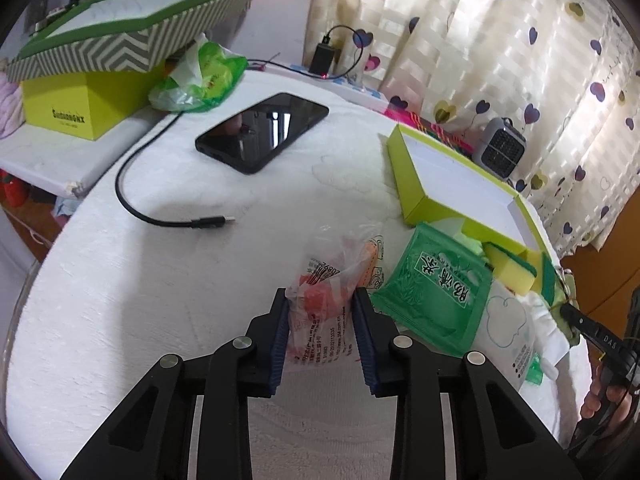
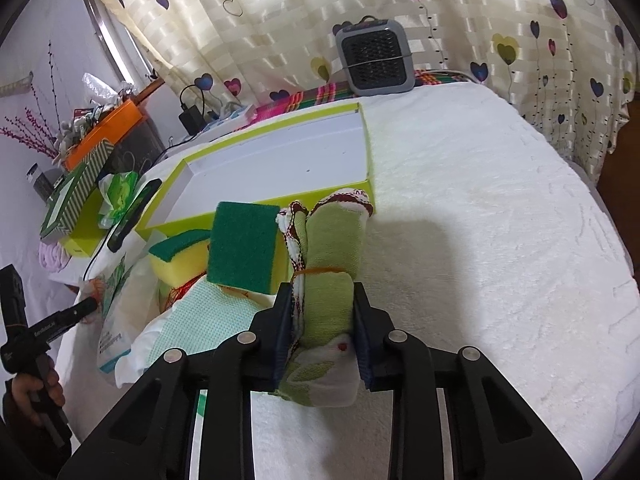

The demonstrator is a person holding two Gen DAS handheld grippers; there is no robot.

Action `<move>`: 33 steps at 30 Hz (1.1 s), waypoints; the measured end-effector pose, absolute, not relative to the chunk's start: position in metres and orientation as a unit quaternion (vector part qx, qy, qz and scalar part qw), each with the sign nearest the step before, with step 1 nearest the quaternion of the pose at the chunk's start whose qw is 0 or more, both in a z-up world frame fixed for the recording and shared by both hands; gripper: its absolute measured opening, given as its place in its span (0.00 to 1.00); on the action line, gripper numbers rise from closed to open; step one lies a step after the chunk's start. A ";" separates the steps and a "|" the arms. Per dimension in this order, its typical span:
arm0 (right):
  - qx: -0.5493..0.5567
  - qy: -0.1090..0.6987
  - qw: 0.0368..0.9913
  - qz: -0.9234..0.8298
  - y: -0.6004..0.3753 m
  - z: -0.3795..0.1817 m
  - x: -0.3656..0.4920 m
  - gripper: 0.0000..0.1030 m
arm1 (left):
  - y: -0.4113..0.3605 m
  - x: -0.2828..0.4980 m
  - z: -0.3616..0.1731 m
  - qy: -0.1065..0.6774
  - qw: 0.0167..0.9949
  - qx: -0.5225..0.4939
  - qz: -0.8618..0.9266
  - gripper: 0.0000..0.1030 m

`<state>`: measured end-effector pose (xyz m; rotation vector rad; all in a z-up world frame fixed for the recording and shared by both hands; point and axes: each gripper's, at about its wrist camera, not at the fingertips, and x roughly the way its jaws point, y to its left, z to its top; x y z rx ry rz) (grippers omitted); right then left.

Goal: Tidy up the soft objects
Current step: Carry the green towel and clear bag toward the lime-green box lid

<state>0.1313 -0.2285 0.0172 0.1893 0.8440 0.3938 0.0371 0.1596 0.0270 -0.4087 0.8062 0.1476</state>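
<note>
Two soft things are caught at once: the left gripper has its ribbed blue jaws pressed on a crinkled clear plastic packet with red print and something orange inside, and the right gripper has its jaws closed on a bundle of rolled green socks, knitted, with red-and-white cuffs and a thin orange band around the middle. No earlier view is at hand, so only the grip itself can be told. Both bundles sit on the fuzzy white cloth that covers the worktop, at the near edge of a small heap. Just beside the packet lies a glossy green pouch with white characters, flat and slightly puckered. Behind the socks stand two sponges, yellow foam blocks faced with coarse green scouring pad, one upright and one lying flat, and a pale green waffle-weave cloth lies to their near side. Behind the heap is a shallow lime-green cardboard box, rectangular, with a smooth white inside. Farther off on the cloth lie a black phone with a mirror-like screen and a curved black cable. A grey grilled fan heater stands by the heart-print curtain.
</note>
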 end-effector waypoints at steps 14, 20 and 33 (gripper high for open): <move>0.094 0.361 0.913 0.164 -0.246 0.049 0.113 0.27 | 0.170 0.025 0.054 0.365 0.907 -0.191 0.089 0.28; 0.096 0.352 0.916 0.164 -0.244 0.054 0.113 0.27 | 0.181 0.017 0.070 0.346 0.914 -0.183 0.111 0.28; 0.097 0.344 0.917 0.175 -0.236 0.065 0.113 0.27 | 0.166 0.036 0.086 0.341 0.917 -0.199 0.050 0.29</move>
